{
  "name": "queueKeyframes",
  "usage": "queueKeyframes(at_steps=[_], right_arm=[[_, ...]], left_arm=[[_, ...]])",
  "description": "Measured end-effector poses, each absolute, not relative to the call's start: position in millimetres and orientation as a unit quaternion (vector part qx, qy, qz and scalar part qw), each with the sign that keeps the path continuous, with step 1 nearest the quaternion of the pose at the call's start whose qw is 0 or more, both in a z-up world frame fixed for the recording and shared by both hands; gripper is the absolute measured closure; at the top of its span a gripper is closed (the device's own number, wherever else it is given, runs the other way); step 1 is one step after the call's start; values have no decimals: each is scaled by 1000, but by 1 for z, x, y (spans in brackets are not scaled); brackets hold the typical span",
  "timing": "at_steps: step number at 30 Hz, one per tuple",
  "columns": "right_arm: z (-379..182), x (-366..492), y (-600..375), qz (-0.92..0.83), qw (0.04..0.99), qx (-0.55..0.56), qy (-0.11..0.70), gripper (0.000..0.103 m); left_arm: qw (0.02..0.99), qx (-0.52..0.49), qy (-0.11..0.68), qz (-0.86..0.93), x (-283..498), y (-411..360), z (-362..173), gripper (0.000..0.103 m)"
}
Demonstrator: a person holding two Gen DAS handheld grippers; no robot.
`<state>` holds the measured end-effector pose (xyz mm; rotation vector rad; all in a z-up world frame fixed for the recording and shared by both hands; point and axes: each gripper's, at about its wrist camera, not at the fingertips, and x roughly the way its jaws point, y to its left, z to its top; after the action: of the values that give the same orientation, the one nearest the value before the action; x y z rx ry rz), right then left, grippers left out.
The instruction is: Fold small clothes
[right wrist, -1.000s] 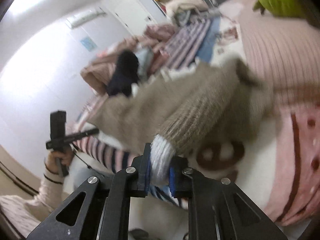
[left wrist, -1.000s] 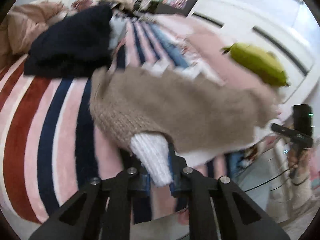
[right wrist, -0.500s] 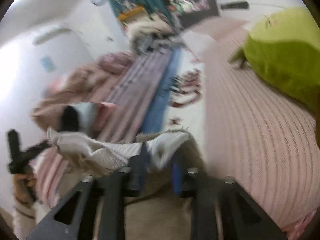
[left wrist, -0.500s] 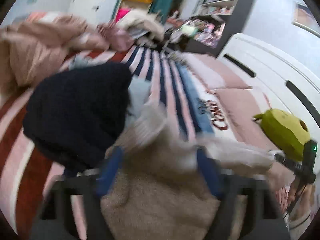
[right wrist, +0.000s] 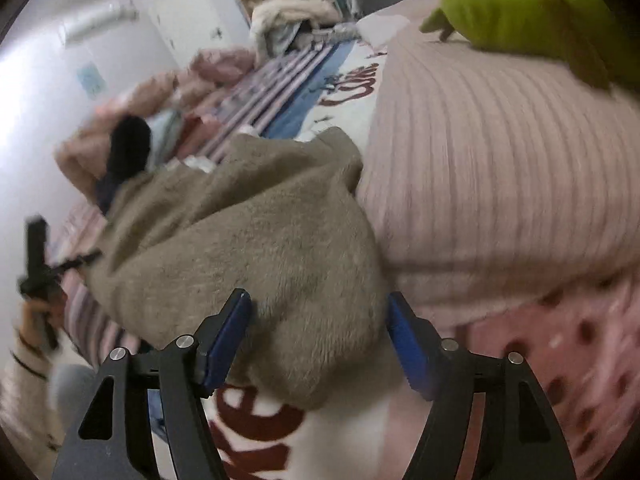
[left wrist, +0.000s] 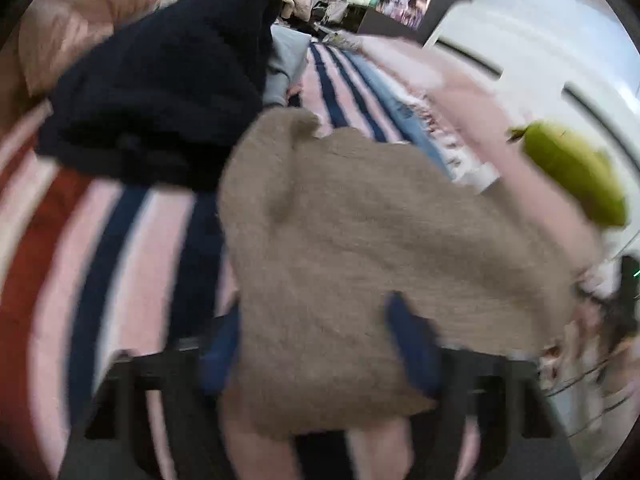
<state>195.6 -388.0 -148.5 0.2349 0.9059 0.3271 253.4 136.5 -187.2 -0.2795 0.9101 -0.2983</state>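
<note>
A small beige knit sweater [left wrist: 360, 248] lies in a heap on the striped bedspread [left wrist: 100, 260]. It also shows in the right wrist view [right wrist: 256, 236], bunched against a pink ribbed pillow [right wrist: 500, 168]. My left gripper [left wrist: 320, 356] is open, its blue pads on either side of the sweater's near edge. My right gripper [right wrist: 320, 344] is open too, straddling the sweater's other end. Neither holds the cloth.
A dark navy garment [left wrist: 160, 92] lies in a pile beyond the sweater on the left. A green plush toy [left wrist: 576, 176] sits on the pink pillow at the right; it also shows in the right wrist view [right wrist: 532, 8]. More pink bedding [right wrist: 160, 92] is heaped at the far side.
Both grippers were shut on the sweater's white cuffs a second ago. Both have opened and let go, and the sweater has dropped onto the bed.
</note>
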Motion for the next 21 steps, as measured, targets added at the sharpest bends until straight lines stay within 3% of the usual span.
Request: queueKeyframes(at_steps=[1,2,3,5,10,14,17,19,20,21], right_arm=[[-152,194,-392,163,877,140,430,52],[-154,192,-393,175,872,164,426,68],[-153,191,-393,178,873,171,421,78],[-140,182,-388,178,886,154,399,87],[-127,154,-385,197,888,142,391,90],[-146,144,-389,192,877,149,415,90],[-152,145,-391,184,875,155,420,86],[-144,146,-391,168,876,155,424,74],[-137,143,-391,159,880,148,422,69],[-125,136,-391,144,890,133,411,64]], left_arm=[[884,-134,426,-138,250,136,-186,65],[891,-122,417,-136,246,134,-182,78],[894,-116,409,-142,242,132,-176,85],[900,-110,395,-149,229,131,-164,88],[903,-85,378,-186,192,138,-150,90],[889,-86,415,-173,187,146,-179,88],[887,-113,413,-172,188,151,-190,77],[883,-124,424,-162,187,154,-187,46],[876,-119,438,-160,184,153,-184,24],[878,-110,440,-154,178,154,-180,22]])
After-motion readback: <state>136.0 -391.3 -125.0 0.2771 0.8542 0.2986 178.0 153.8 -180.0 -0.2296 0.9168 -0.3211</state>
